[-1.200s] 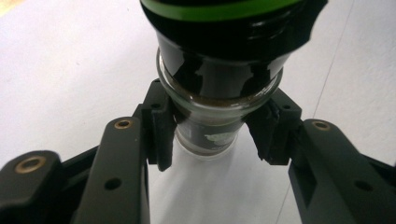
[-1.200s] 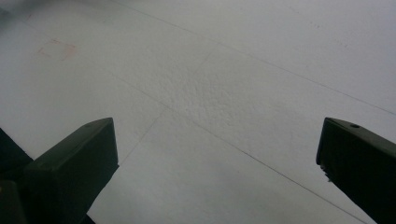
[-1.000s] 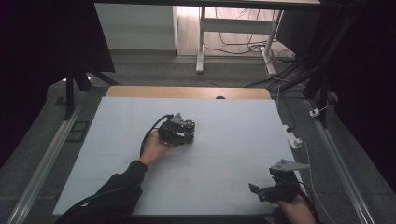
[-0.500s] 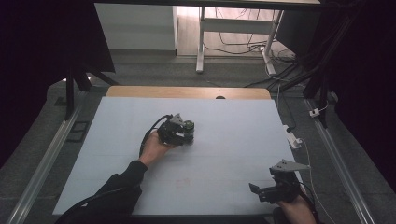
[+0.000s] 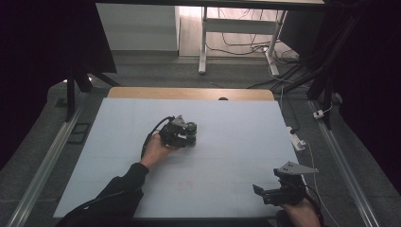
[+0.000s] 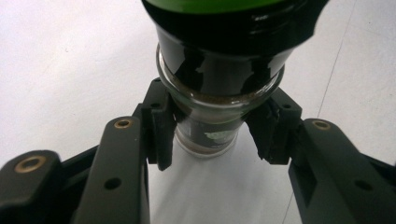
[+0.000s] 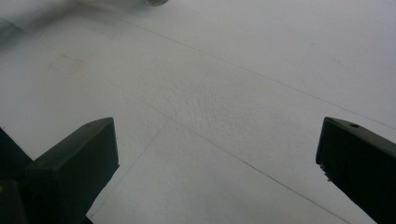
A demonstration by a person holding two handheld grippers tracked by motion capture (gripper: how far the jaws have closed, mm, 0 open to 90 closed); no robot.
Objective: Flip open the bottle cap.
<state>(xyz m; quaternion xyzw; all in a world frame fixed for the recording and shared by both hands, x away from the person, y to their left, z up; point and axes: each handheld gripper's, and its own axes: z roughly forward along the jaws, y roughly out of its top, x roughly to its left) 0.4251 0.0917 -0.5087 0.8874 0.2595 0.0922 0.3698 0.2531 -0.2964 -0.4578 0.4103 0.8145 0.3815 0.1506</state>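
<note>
The glass jar (image 6: pixel 219 93), with its green lid and a dark label around its clear body, sits between the 2 jaws of the left gripper (image 6: pixel 215 126); both black pads press against its sides just below the shoulder, so the jaws are closed on it, and brownish contents show through the glass near the neck and at the base. In the high view the left gripper (image 5: pixel 182 135) lies at about the middle of the pale table (image 5: pixel 236 142), left of centre, with the left hand (image 5: pixel 156 150) wrapped around its rear, a dark sleeve (image 5: pixel 118 189) running back to the near edge, and its black cable looping up and over behind it. The jar (image 5: pixel 190 126) shows there as a small green-topped shape at the tips of those jaws, resting on the table surface. Farther right, near the table's front right corner, the right gripper (image 5: pixel 276 191) is held well apart from the jar, a grey 3-cornered plate on its top. In the right gripper view its 2 jaws stand wide apart with nothing between them, bare white table (image 7: pixel 210 116) lying ahead of the right gripper (image 7: pixel 215 154), crossed by faint lines and a small reddish mark off to the left of the left jaw.
</note>
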